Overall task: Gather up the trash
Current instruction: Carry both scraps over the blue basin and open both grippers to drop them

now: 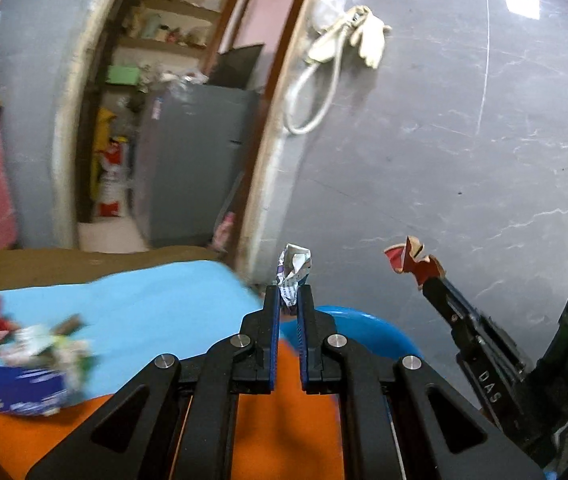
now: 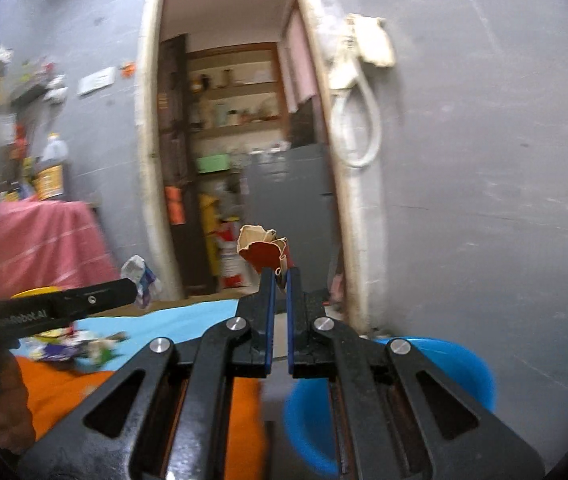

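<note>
My left gripper (image 1: 288, 294) is shut on a crumpled white printed wrapper (image 1: 294, 267), held up in the air; the same wrapper (image 2: 142, 278) shows at the left of the right wrist view. My right gripper (image 2: 281, 276) is shut on a torn red and tan cardboard scrap (image 2: 264, 248), which also appears at the right of the left wrist view as the scrap (image 1: 411, 261). A blue plastic tub (image 2: 459, 376) sits low beside the grey wall; its rim (image 1: 367, 326) lies just below and behind my left fingertips. More wrappers and packets (image 1: 32, 364) lie on the light blue cloth (image 1: 156, 300).
An orange cloth (image 1: 284, 432) covers the surface under both grippers. A doorway opens onto shelves and a grey fridge (image 1: 192, 164). A pink cloth (image 2: 44, 240) hangs at the left. A white cable and glove (image 1: 347, 44) hang on the wall. A hand (image 2: 0, 412) grips the left tool.
</note>
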